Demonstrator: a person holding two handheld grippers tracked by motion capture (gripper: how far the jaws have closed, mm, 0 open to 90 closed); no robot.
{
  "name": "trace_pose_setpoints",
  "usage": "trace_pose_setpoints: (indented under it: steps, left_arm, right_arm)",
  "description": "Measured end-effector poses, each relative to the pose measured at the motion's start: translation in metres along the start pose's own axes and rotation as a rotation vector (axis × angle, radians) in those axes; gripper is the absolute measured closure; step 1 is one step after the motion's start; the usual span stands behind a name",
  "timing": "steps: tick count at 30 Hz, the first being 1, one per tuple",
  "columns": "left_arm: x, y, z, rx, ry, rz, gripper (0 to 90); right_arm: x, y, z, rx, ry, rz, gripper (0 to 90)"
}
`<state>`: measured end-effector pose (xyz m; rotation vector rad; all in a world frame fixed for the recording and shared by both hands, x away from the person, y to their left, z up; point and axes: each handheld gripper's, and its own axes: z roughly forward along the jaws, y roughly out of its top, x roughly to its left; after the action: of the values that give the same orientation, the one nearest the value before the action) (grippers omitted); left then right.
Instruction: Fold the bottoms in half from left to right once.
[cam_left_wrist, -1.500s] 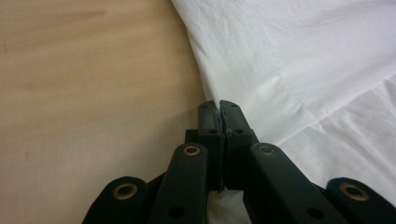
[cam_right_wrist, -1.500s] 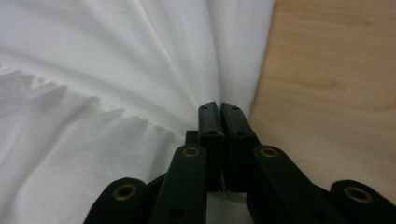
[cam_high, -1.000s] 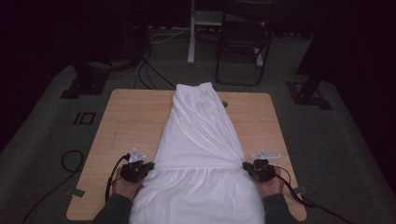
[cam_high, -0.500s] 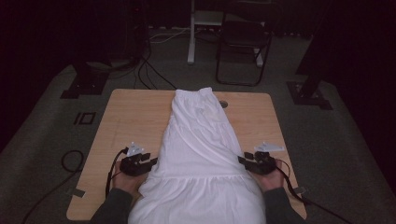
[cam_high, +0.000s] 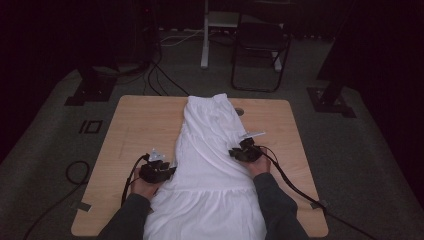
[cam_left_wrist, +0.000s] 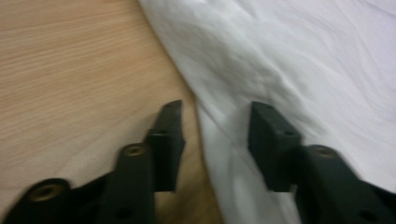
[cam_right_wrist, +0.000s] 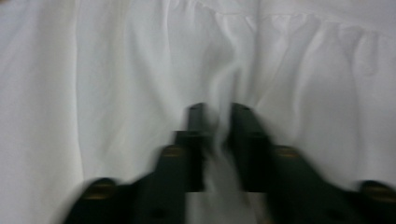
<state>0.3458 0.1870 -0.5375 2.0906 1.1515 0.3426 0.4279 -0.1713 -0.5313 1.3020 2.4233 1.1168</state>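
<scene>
A white gathered garment lies lengthwise down the middle of the wooden table, its wide hem hanging over the near edge. My left gripper rests at the garment's left edge. Its jaws stand apart and have just been closing; one sits on the wood, the other on the cloth, with the edge between them unpressed. My right gripper lies on the garment's right side. Its jaws have just been closing and now pinch a raised fold of the white cloth.
A dark folding chair and a white post stand beyond the table's far edge. Cables lie on the grey floor at left. The right gripper's cable trails across the table's near right corner.
My right gripper has travelled away from the person and inward, from the garment's right edge onto the cloth. The left gripper has shifted a little forward and inward along the left edge.
</scene>
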Motion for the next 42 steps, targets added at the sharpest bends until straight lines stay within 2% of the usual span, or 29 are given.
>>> trace_pose_setpoints:
  steps: [1, 2, 3, 4, 7, 8, 9, 10, 12, 13, 18, 20, 21, 22, 23, 24, 25, 27, 28, 29, 30, 31, 32, 33, 34, 35, 36, 37, 42]
  left_arm:
    - [-0.002, -0.001, -0.001, 0.003, 0.003, 0.010, 73.7]
    - [-0.002, -0.001, -0.001, 0.003, 0.003, 0.010, 78.5]
    - [-0.003, -0.003, -0.002, 0.002, -0.005, 0.013, 85.0]
    - [-0.003, -0.004, -0.003, 0.000, -0.006, 0.015, 87.1]
    - [-0.004, -0.005, -0.005, 0.004, 0.016, 0.028, 89.1]
    - [-0.004, -0.005, -0.005, 0.004, 0.016, 0.028, 89.3]
    - [-0.004, -0.007, -0.007, 0.010, 0.023, 0.034, 89.5]
    - [-0.004, -0.007, -0.007, 0.010, 0.023, 0.034, 89.6]
    - [-0.003, -0.009, -0.010, 0.010, 0.025, 0.028, 89.7]
    - [-0.003, -0.013, -0.014, 0.016, 0.026, 0.029, 89.8]
    - [-0.006, -0.015, -0.021, 0.047, 0.016, 0.060, 89.3]
    - [-0.005, -0.011, -0.022, 0.019, 0.031, 0.078, 69.2]
    - [0.000, 0.002, -0.023, -0.042, 0.033, 0.061, 62.2]
    - [0.000, 0.002, -0.023, -0.042, 0.033, 0.061, 59.3]
    - [0.003, 0.021, -0.020, -0.100, 0.024, 0.045, 54.0]
    - [0.003, 0.021, -0.020, -0.100, 0.024, 0.045, 49.6]
    - [0.006, 0.044, -0.007, -0.116, 0.001, 0.021, 47.0]
    - [0.007, 0.061, 0.010, -0.107, -0.026, 0.004, 42.6]
    - [0.007, 0.061, 0.010, -0.107, -0.026, 0.004, 41.6]
    - [0.006, 0.070, 0.030, -0.068, -0.006, 0.009, 41.2]
    - [0.006, 0.070, 0.030, -0.068, -0.006, 0.009, 41.1]
    - [0.006, 0.072, 0.047, -0.015, 0.012, 0.005, 43.5]
    - [0.006, 0.072, 0.047, -0.015, 0.012, 0.005, 49.5]
    - [0.008, 0.067, 0.055, 0.028, 0.003, 0.012, 61.5]
    - [0.008, 0.067, 0.055, 0.028, 0.003, 0.012, 76.4]
    - [0.010, 0.059, 0.052, 0.022, -0.009, 0.016, 85.4]
    - [0.010, 0.059, 0.052, 0.022, -0.009, 0.016, 88.0]
    - [0.012, 0.052, 0.046, 0.020, -0.039, 0.000, 88.6]
    - [0.011, 0.033, 0.031, 0.003, -0.052, 0.007, 88.8]
  right_arm:
    - [0.002, 0.000, -0.004, -0.007, -0.043, -0.034, 87.9]
    - [0.002, 0.000, -0.004, -0.007, -0.043, -0.034, 87.9]
    - [0.002, 0.002, -0.018, -0.060, -0.088, -0.055, 88.5]
    - [0.000, 0.003, -0.025, -0.085, -0.103, -0.048, 88.6]
    - [-0.017, 0.008, -0.051, -0.159, -0.226, -0.018, 88.7]
    - [-0.017, 0.008, -0.051, -0.159, -0.226, -0.018, 88.7]
    - [-0.030, 0.005, -0.057, -0.163, -0.258, 0.024, 88.8]
    - [-0.035, 0.003, -0.057, -0.155, -0.263, 0.036, 88.8]
    - [-0.041, -0.002, -0.053, -0.135, -0.263, 0.048, 88.7]
    - [-0.045, -0.012, -0.043, -0.095, -0.255, 0.050, 88.7]
    - [-0.044, -0.028, -0.026, -0.043, -0.220, 0.057, 88.5]
    - [-0.041, -0.028, -0.026, -0.047, -0.222, 0.054, 88.4]
    - [-0.041, -0.027, -0.025, -0.037, -0.225, 0.046, 88.4]
    - [-0.041, -0.026, -0.025, -0.034, -0.227, 0.047, 88.3]
    - [-0.041, -0.026, -0.025, -0.031, -0.225, 0.055, 88.2]
    - [-0.041, -0.025, -0.025, -0.030, -0.224, 0.059, 88.2]
    - [-0.041, -0.025, -0.025, -0.032, -0.221, 0.063, 88.1]
    - [-0.041, -0.025, -0.025, -0.034, -0.220, 0.066, 88.1]
    - [-0.041, -0.025, -0.025, -0.034, -0.220, 0.066, 88.1]
    - [-0.041, -0.026, -0.025, -0.035, -0.221, 0.063, 88.1]
    - [-0.041, -0.026, -0.025, -0.035, -0.221, 0.063, 88.1]
    - [-0.041, -0.026, -0.025, -0.035, -0.219, 0.052, 88.2]
    - [-0.041, -0.026, -0.025, -0.035, -0.219, 0.052, 88.2]
    - [-0.042, -0.028, -0.027, -0.041, -0.201, 0.064, 88.1]
    - [-0.042, -0.031, -0.028, -0.046, -0.193, 0.072, 88.2]
    - [-0.042, -0.033, -0.030, -0.048, -0.184, 0.075, 88.2]
    - [-0.042, -0.033, -0.030, -0.048, -0.184, 0.075, 88.2]
    - [-0.039, -0.039, -0.035, -0.046, -0.177, 0.071, 88.2]
    - [-0.030, -0.052, -0.047, -0.032, -0.159, 0.061, 88.2]
